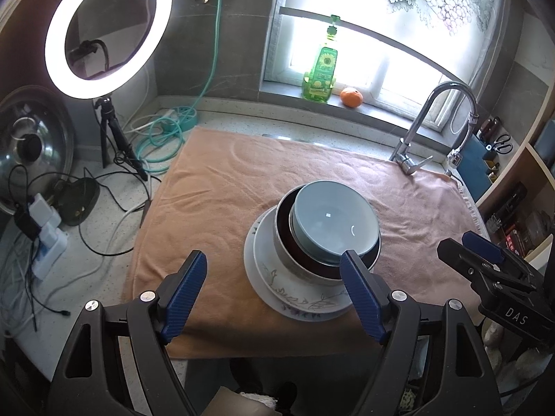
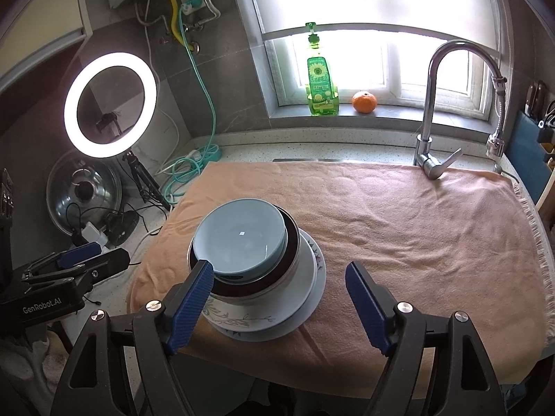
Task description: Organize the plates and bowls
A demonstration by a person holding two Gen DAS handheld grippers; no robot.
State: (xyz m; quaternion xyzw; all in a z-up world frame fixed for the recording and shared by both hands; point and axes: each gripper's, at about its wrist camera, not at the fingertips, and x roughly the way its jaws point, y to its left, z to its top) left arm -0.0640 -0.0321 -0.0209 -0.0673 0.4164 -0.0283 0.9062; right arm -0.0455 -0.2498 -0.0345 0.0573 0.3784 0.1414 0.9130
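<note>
Crockery stood gathered into one pile near the middle of the peach towel (image 2: 416, 228), largest at the bottom and smallest on top, which reads as the sensible order for a stack that will not topple. At the base lay two plates (image 2: 277, 326), the upper one painted with leafy sprigs, each rim showing just outside the one above. On them sat a dark-lined bowl (image 2: 293, 242), and nested inside it a pale blue bowl (image 2: 242, 239), pushed slightly off centre toward one side of the dark one. That made two plates and two bowls, four pieces in all; no other dish lay on the towel.

The left gripper (image 1: 274, 277) hung above the towel's near edge with its claw spread wide and nothing between the blue pads. The right gripper (image 2: 279, 291) matched it, claw spread, pinching nothing, its left pad merely overlapping the stack in view. Both seemed clear of the pile, so the stacking looked finished or close to it, apart from perhaps centring the blue bowl.

On the sill stood one green bottle (image 2: 321, 86) and one orange (image 2: 364, 102); one tap (image 2: 430, 104) rose at the towel's far corner.
</note>
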